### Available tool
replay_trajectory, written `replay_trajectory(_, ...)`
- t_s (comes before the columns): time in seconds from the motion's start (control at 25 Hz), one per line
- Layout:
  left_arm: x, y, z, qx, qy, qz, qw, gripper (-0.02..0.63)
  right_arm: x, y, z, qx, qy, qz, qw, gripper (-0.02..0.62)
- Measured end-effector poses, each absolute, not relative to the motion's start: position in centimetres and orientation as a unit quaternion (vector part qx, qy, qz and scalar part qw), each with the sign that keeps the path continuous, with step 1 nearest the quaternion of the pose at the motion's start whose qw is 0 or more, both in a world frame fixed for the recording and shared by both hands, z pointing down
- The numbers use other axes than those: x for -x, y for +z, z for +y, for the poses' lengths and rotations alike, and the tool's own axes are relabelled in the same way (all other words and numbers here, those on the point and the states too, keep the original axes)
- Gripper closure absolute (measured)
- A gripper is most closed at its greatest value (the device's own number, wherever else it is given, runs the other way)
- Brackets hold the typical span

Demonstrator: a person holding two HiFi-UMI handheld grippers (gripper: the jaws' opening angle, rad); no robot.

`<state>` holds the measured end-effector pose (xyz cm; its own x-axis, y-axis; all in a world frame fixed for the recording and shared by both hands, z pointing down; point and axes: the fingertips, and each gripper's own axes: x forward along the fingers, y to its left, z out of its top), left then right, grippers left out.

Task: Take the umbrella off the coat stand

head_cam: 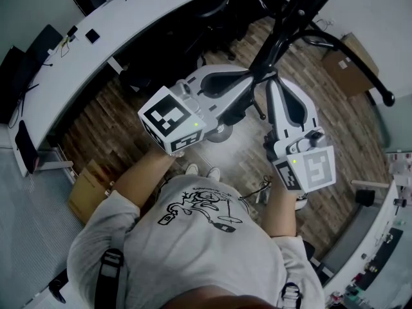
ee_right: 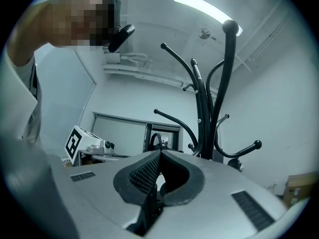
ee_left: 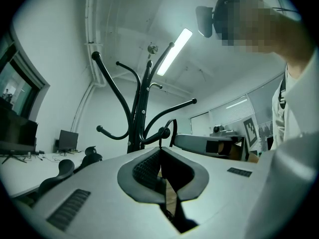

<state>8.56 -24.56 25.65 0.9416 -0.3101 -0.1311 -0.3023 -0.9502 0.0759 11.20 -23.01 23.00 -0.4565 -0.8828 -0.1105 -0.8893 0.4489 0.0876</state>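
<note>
Coat stand [head_cam: 283,34]: black pole with curved arms, standing on a wood floor. A long white desk [head_cam: 96,63] and dark office chairs [head_cam: 215,2] lie beyond it, and a cardboard box [head_cam: 347,63] sits to its right. Nothing stands between the grippers and the stand.

Left gripper [head_cam: 248,76]: jaws closed, pad tips meeting, nothing held. The tips are near the stand's pole, on its left.

Right gripper [head_cam: 275,85]: jaws likewise closed tip to tip and empty, near the pole on the stand's right.

Umbrella [ee_left: 172,128]: only a dark curved handle shows. It is hooked over a ball-ended lower arm of the stand, just beyond the left jaw tips and untouched.

The right gripper view shows the same handle from the stand's other side. The head view does not resolve the umbrella. Only the gripper views show the ceiling light strip [ee_left: 174,51] above the stand
</note>
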Motion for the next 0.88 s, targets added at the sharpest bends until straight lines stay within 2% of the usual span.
replay_trajectory(0.88, -8.3, 28.1, -22.2, -0.988, -0.049, -0.143, 0.026, 0.583, -10.7, 26.4, -21.5, 0.518, 0.018, 0.854, 0.051, 0.586)
